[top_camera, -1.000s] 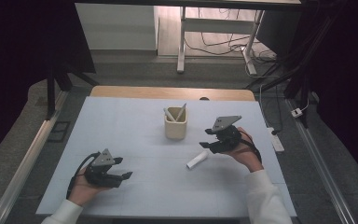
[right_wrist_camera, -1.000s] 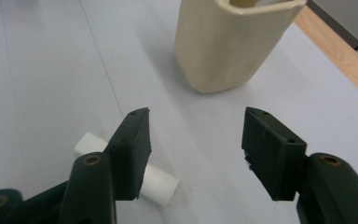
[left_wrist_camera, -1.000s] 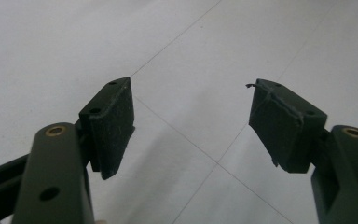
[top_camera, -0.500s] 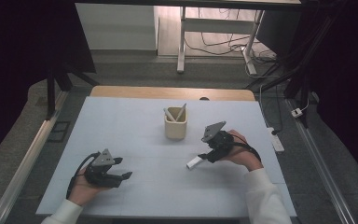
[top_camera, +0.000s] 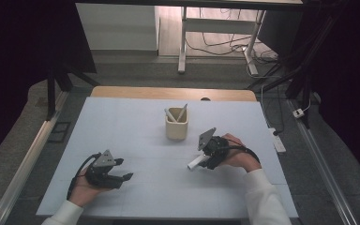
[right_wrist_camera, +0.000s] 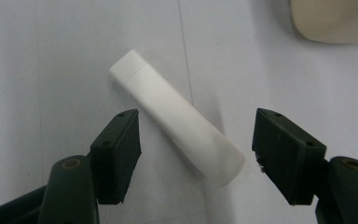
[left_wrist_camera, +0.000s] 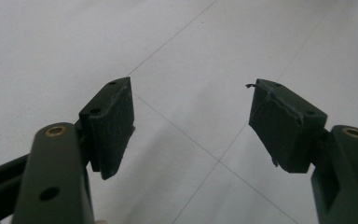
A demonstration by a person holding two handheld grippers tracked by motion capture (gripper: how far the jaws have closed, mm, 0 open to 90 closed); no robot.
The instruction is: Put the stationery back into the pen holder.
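1. My right tool (top_camera: 205, 161), at 4 o'clock from the surface's centre, stands over the white tube (top_camera: 196, 162); its jaws have just been opening and now stand wide, with the tube between them but untouched.
2. In the right gripper view, I see the white tube (right_wrist_camera: 177, 119) lying flat on the pale surface (right_wrist_camera: 42, 70), its capped end toward 11 o'clock and its wider end toward 5 o'clock, clear of both pads (right_wrist_camera: 119, 154).
3. The beige cup (top_camera: 176, 127) stands upright near 11 o'clock of my right tool, holding two slim white sticks (top_camera: 182, 112).
4. My left tool (top_camera: 122, 169) rests at 8 o'clock, its jaws spread apart and empty over the bare surface (left_wrist_camera: 191, 93).
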